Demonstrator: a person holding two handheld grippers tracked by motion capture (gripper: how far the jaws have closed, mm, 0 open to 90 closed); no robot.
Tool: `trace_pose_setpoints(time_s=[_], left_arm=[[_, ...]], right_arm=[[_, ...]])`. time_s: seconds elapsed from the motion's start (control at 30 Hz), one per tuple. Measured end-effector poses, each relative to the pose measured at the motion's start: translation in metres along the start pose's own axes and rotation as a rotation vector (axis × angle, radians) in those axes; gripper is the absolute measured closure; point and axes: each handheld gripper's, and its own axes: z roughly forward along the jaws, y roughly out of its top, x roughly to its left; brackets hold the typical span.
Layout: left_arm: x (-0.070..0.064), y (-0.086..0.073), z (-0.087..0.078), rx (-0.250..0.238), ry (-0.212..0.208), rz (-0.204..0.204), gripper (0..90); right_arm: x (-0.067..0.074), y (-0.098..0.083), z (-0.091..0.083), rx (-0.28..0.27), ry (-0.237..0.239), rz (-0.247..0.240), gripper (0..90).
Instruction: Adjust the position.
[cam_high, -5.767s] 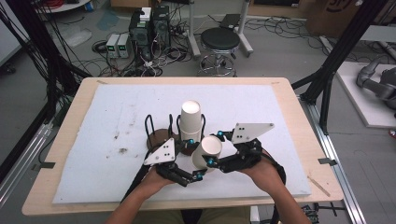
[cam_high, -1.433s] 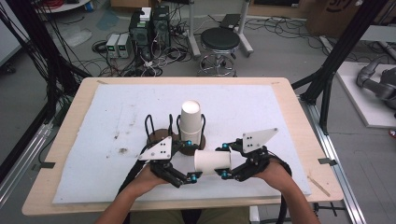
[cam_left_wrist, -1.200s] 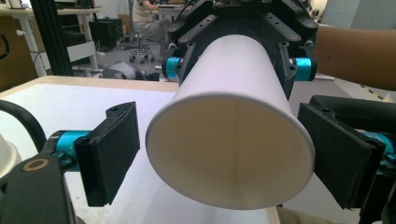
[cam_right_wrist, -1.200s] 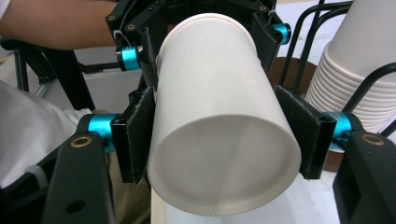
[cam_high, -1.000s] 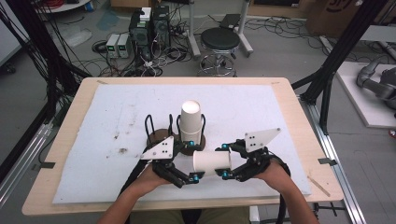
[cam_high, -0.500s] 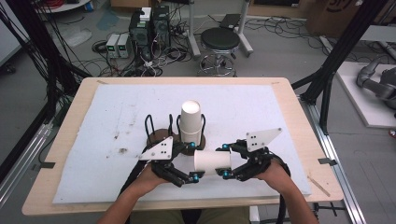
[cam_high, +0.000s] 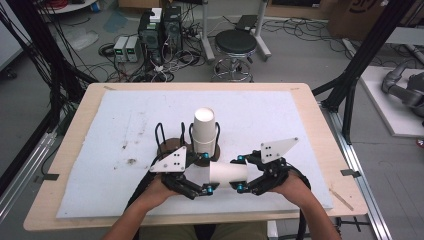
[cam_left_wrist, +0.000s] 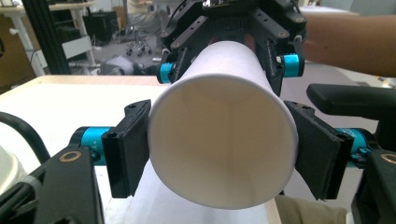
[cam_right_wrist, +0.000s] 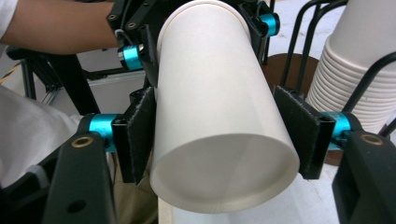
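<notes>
Close in, at the table's (cam_high: 70, 165) near edge, two hands come up from below, each with a gripper.

Left gripper (cam_high: 207, 173): jaws narrow, just been closing, cup (cam_high: 228, 172) between them. In the left gripper view both pads sit hard against the cup's open mouth, one on each side of the rim, so the grip is on.

Right gripper (cam_high: 240, 173): jaws narrow too, but just been opening, with the cup's base end between them. In the right gripper view one pad looks laid against the wall and the other is just beside it. No squeeze shows.

Cup: white paper, lying level in the air just above the mat (cam_high: 120, 120), spanning the gap between the two grippers. The mouth points to the left gripper and the closed base to the right one. The inside looks bare.

Just beyond the cup: a stack (cam_high: 204, 131) of white cups stands upright in a black wire rack (cam_high: 165, 142) with brown bases. The held cup is near the stack but apart from it. A second rack slot, beside the stack on its left, holds nothing.

Farther: the mat covers most of the table and carries a few dark smudges left of the rack.

Beyond the far edge: a stool (cam_high: 235, 42) on the floor amid cables.
</notes>
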Motion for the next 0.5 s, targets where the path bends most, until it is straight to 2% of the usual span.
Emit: trace_pose_setpoints(time_s=[0.07,0.23,0.33,0.37,0.5], left_arm=[[0.001,0.001,0.0,0.023,0.007,-0.006,27.1],[0.003,0.005,-0.003,0.083,0.028,-0.019,27.3],[0.005,0.01,-0.004,0.128,0.035,-0.023,27.4],[0.005,0.011,-0.004,0.142,0.037,-0.024,27.4],[0.008,0.019,-0.005,0.204,0.042,-0.018,27.4]], right_arm=[[0.0,0.0,0.0,0.001,-0.026,0.0,24.6],[0.003,0.006,-0.006,0.007,-0.067,-0.024,23.3],[0.006,0.011,-0.009,0.041,-0.108,-0.054,23.2],[0.007,0.013,-0.009,0.06,-0.126,-0.087,23.2],[0.012,0.023,-0.006,0.141,-0.168,-0.158,23.3]])
